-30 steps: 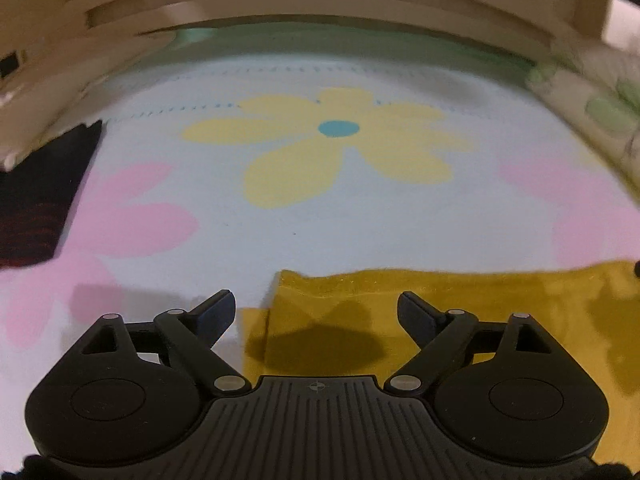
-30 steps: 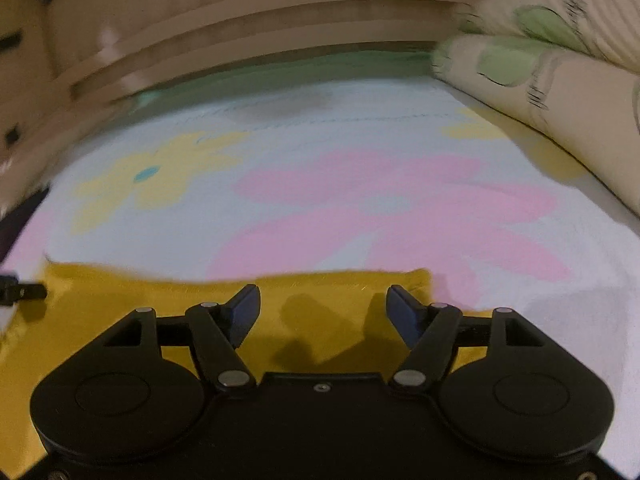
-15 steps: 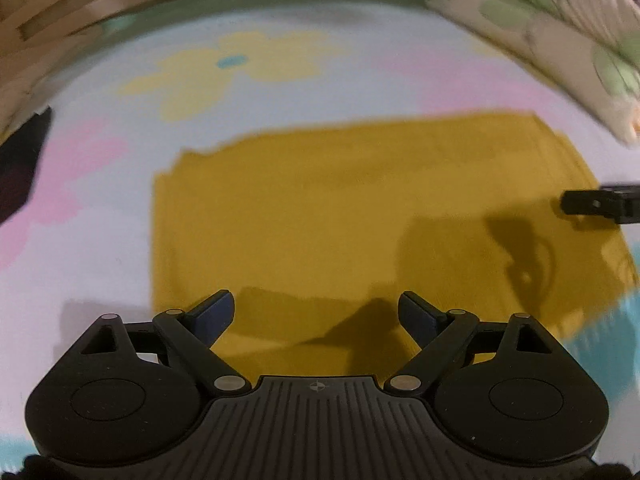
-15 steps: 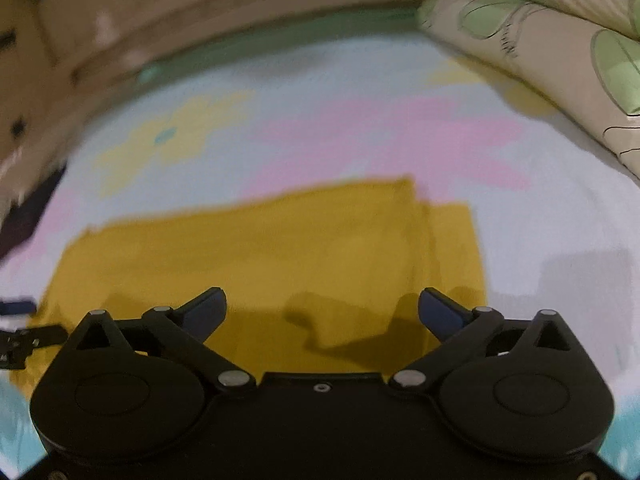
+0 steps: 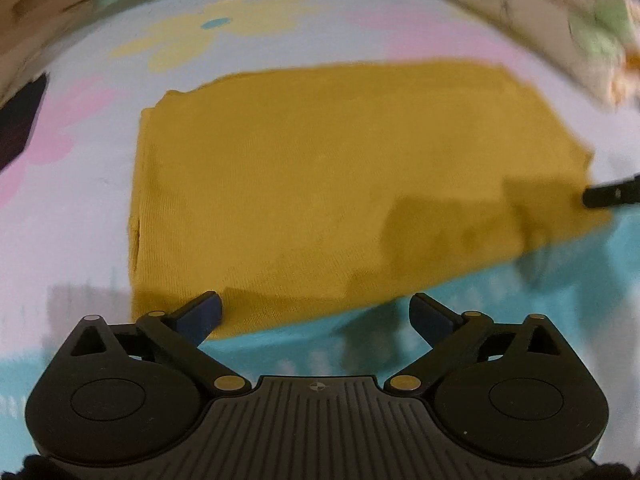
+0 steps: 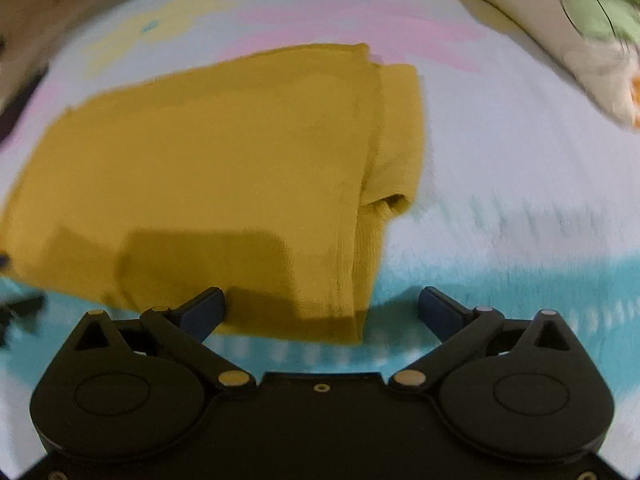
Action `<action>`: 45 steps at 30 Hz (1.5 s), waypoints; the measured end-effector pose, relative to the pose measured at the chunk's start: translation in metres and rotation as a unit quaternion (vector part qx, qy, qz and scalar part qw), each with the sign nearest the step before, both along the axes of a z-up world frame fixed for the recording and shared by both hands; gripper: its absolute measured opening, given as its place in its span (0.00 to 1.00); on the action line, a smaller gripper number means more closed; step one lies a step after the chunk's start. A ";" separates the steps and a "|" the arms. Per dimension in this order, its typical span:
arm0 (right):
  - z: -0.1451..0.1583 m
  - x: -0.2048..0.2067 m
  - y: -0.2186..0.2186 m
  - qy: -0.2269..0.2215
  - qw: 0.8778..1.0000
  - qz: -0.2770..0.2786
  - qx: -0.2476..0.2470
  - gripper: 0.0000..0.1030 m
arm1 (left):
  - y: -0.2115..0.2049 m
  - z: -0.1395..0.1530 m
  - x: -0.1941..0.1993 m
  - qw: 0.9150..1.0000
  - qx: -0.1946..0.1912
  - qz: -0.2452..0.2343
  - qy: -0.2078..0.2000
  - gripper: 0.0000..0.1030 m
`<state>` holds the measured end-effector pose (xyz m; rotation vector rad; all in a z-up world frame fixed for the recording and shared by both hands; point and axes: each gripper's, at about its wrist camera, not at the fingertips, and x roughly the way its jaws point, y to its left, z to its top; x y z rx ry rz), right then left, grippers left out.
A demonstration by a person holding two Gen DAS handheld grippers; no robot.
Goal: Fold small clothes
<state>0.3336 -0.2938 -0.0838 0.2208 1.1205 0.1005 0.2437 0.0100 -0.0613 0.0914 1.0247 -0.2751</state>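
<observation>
A: What does the left wrist view show?

B: A mustard-yellow garment lies folded flat on a pale bedsheet printed with flowers. The left gripper hovers over the garment's near edge, its jaws opening wide, gripping nothing. A pillow lies beyond the garment's far right corner. A dark cloth sits well left of the garment.

A: And the right wrist view?

B: The same garment fills the left and centre. A folded sleeve shows along its right side. The right gripper hangs above the garment's near right corner, jaws spread wide, nothing clamped between them. The pillow lies far right of the garment.
</observation>
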 end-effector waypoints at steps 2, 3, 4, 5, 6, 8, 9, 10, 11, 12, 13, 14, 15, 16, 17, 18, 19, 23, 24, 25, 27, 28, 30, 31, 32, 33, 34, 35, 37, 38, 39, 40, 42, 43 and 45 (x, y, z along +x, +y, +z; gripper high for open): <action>0.012 -0.002 -0.011 -0.012 0.998 -0.026 0.047 1.00 | 0.000 0.015 0.003 0.999 -0.037 0.027 -0.013 0.98; 0.019 -0.002 -0.016 -0.020 0.997 -0.035 0.062 1.00 | -0.002 0.022 0.006 0.998 -0.047 0.034 -0.020 0.98; 0.025 -0.001 -0.021 -0.028 0.996 -0.040 0.073 1.00 | -0.006 0.030 0.012 0.998 -0.053 0.037 -0.027 0.98; 0.030 0.000 -0.025 -0.035 0.995 -0.044 0.078 1.00 | -0.011 0.035 0.017 0.997 -0.053 0.039 -0.031 0.98; 0.033 0.001 -0.029 -0.040 0.995 -0.048 0.080 1.00 | -0.016 0.040 0.025 0.997 -0.049 0.041 -0.036 0.98; 0.037 0.003 -0.034 -0.047 0.994 -0.054 0.085 1.00 | -0.026 0.046 0.041 0.997 -0.037 0.050 -0.048 0.98; 0.038 0.005 -0.038 -0.049 0.993 -0.056 0.088 1.00 | -0.031 0.049 0.049 0.996 -0.034 0.055 -0.053 0.98; 0.039 0.003 -0.040 -0.050 0.993 -0.056 0.092 1.00 | -0.036 0.050 0.059 0.996 -0.032 0.063 -0.057 0.98; 0.039 0.005 -0.044 -0.050 0.993 -0.055 0.097 1.00 | -0.040 0.051 0.068 0.995 -0.032 0.073 -0.057 0.98; 0.039 0.009 -0.048 -0.051 0.992 -0.055 0.099 1.00 | -0.043 0.051 0.075 0.994 -0.033 0.084 -0.058 0.98; 0.040 0.006 -0.049 -0.053 0.992 -0.060 0.100 1.00 | -0.046 0.050 0.084 0.993 -0.035 0.094 -0.057 0.98; 0.041 0.005 -0.050 -0.055 0.991 -0.066 0.098 1.00 | -0.050 0.049 0.092 0.992 -0.035 0.103 -0.055 0.98; 0.043 0.003 -0.050 -0.058 0.991 -0.072 0.097 1.00 | -0.053 0.049 0.097 0.992 -0.033 0.112 -0.056 0.98; 0.044 0.002 -0.052 -0.060 0.990 -0.077 0.098 1.00 | -0.056 0.046 0.104 0.991 -0.028 0.122 -0.057 0.98; 0.044 0.002 -0.054 -0.062 0.990 -0.079 0.101 1.00 | -0.060 0.044 0.110 0.990 -0.021 0.130 -0.056 0.98; 0.044 0.003 -0.054 -0.062 0.989 -0.079 0.105 1.00 | -0.063 0.040 0.117 0.989 -0.015 0.134 -0.055 0.98; 0.043 0.004 -0.055 -0.061 0.989 -0.078 0.110 1.00 | -0.067 0.037 0.123 0.989 -0.008 0.135 -0.052 0.98; 0.045 0.004 -0.062 -0.063 0.988 -0.077 0.121 1.00 | -0.082 0.020 0.140 0.990 0.018 0.134 -0.035 0.98; 0.046 0.004 -0.064 -0.065 0.987 -0.080 0.123 1.00 | -0.085 0.014 0.143 0.990 0.023 0.134 -0.027 0.98; 0.047 0.004 -0.067 -0.066 0.986 -0.083 0.125 1.00 | -0.089 0.007 0.145 0.990 0.033 0.134 -0.017 0.98; 0.049 0.005 -0.073 -0.069 0.985 -0.092 0.132 1.00 | -0.092 -0.006 0.145 0.991 0.044 0.130 0.000 0.99; 0.050 0.005 -0.077 -0.072 0.983 -0.098 0.136 1.00 | -0.093 -0.011 0.141 0.991 0.040 0.131 -0.001 0.99; 0.050 0.006 -0.083 -0.075 0.981 -0.109 0.144 1.00 | -0.089 -0.013 0.136 0.989 0.025 0.143 -0.007 0.99; 0.051 0.006 -0.086 -0.076 0.980 -0.114 0.147 1.00 | -0.089 -0.014 0.132 0.989 0.022 0.144 -0.009 0.99; 0.050 0.005 -0.088 -0.076 0.979 -0.119 0.149 1.00 | -0.089 -0.013 0.127 0.990 0.023 0.140 -0.010 0.99; 0.050 0.005 -0.089 -0.075 0.978 -0.121 0.151 1.00 | -0.089 -0.012 0.121 0.991 0.025 0.134 -0.011 0.99; 0.050 0.006 -0.089 -0.074 0.978 -0.123 0.152 1.00 | -0.088 -0.012 0.115 0.991 0.024 0.129 -0.010 0.99; 0.050 0.006 -0.089 -0.073 0.978 -0.124 0.154 1.00 | -0.087 -0.011 0.109 0.992 0.023 0.125 -0.010 0.99; 0.050 0.005 -0.088 -0.072 0.977 -0.123 0.156 1.00 | -0.087 -0.011 0.094 0.993 0.025 0.116 -0.011 0.99; 0.050 0.005 -0.086 -0.071 0.978 -0.120 0.156 1.00 | -0.087 -0.010 0.086 0.993 0.026 0.110 -0.012 0.99; 0.050 0.005 -0.085 -0.071 0.978 -0.116 0.155 1.00 | -0.089 -0.009 0.079 0.994 0.027 0.105 -0.013 0.99; 0.050 0.005 -0.084 -0.070 0.979 -0.114 0.155 1.00 | -0.088 -0.009 0.070 0.994 0.027 0.101 -0.015 0.99; 0.048 0.005 -0.082 -0.066 0.980 -0.109 0.155 1.00 | -0.087 -0.010 0.057 0.995 0.028 0.092 -0.013 0.99; 0.046 0.006 -0.081 -0.064 0.980 -0.107 0.157 1.00 | -0.086 -0.012 0.050 0.996 0.029 0.087 -0.010 0.99; 0.041 0.007 -0.079 -0.059 0.980 -0.102 0.161 1.00 | -0.083 -0.012 0.038 0.996 0.024 0.082 -0.012 0.99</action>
